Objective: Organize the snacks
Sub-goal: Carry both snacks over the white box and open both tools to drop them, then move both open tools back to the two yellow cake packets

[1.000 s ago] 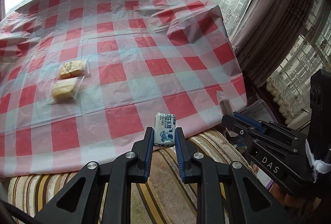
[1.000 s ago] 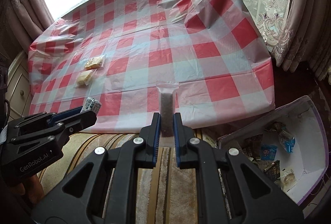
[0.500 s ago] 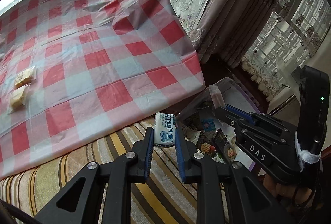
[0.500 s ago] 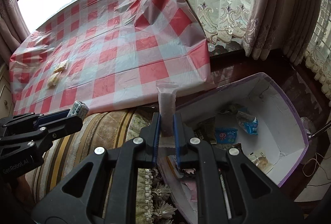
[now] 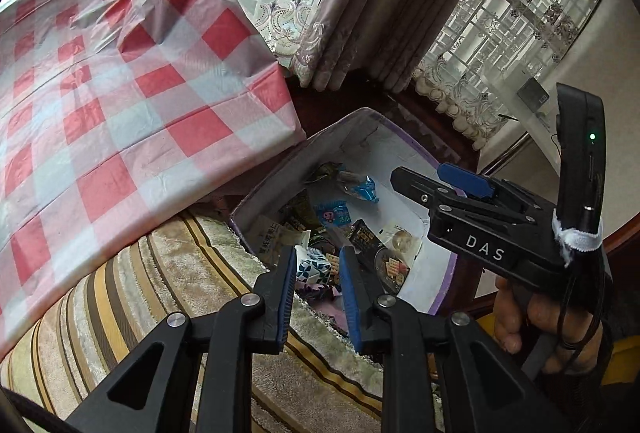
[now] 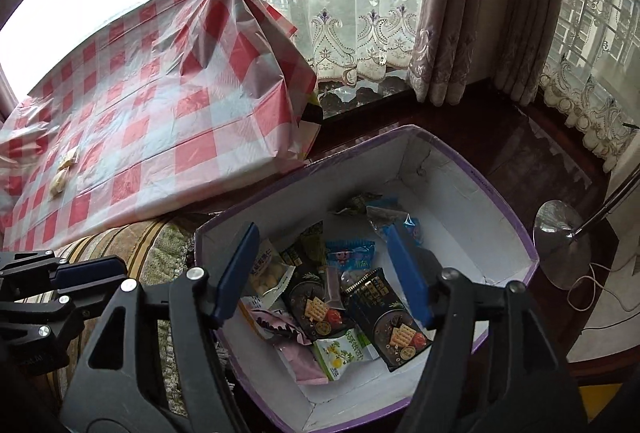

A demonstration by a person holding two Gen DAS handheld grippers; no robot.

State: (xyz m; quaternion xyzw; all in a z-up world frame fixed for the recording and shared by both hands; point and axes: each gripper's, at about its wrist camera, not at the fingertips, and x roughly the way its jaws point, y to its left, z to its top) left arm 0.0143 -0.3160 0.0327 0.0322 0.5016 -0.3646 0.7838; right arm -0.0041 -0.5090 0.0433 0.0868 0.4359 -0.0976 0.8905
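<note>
Both tools [image 5: 318, 273] [image 6: 320, 273] now over box rim [image 6: 520, 233], right opening.

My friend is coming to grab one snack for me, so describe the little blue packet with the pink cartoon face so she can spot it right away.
Find the purple-rimmed white box on the floor beside the red-checked table. Amid the snack pile in its bottom, the blue packet lies just beyond the two dark cracker packs. It is the one bright blue wrapper with a round pink cartoon face.

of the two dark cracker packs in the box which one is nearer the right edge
The dark cracker pack lying tilted beside the right gripper's right finger; the other one lies further left, toward the middle of the box.
</note>
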